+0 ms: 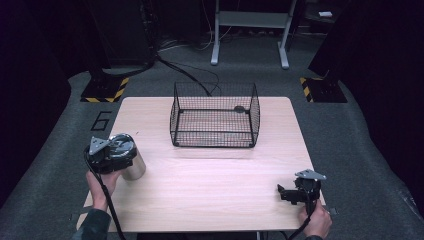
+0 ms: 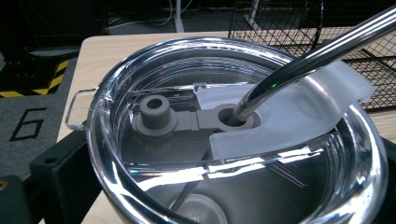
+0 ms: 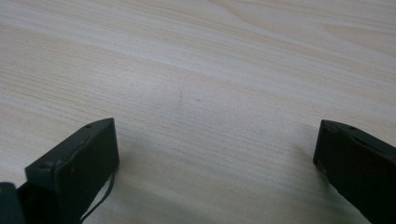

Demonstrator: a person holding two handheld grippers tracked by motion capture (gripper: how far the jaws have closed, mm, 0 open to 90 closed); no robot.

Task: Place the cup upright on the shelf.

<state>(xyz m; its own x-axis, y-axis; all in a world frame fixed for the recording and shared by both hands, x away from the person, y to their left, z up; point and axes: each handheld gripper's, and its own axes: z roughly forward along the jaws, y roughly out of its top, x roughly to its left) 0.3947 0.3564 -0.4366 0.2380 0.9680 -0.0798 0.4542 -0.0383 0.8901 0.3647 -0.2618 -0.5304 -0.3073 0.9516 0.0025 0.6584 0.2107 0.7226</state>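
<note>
A stainless steel tumbler (image 1: 134, 169) is at the table's left edge, between the jaws of my left gripper (image 1: 120, 152), which is shut on it just below the rim. In the left gripper view its clear lid (image 2: 299, 100) sits very close, with a grey stopper (image 2: 154, 112) and a metal straw (image 2: 317, 53) leaning up to the right. One black finger (image 2: 56, 179) presses against the tumbler's side. My right gripper (image 1: 286, 194) (image 3: 217, 158) rests open near the front right corner, with bare wood between its fingers.
A black wire basket (image 1: 215, 137) (image 2: 289, 23) stands empty at the back middle of the wooden table (image 1: 210, 185). On the grey floor beyond are a painted "6" (image 1: 101, 120) and two hazard-taped stand bases (image 1: 105, 90) (image 1: 320, 90).
</note>
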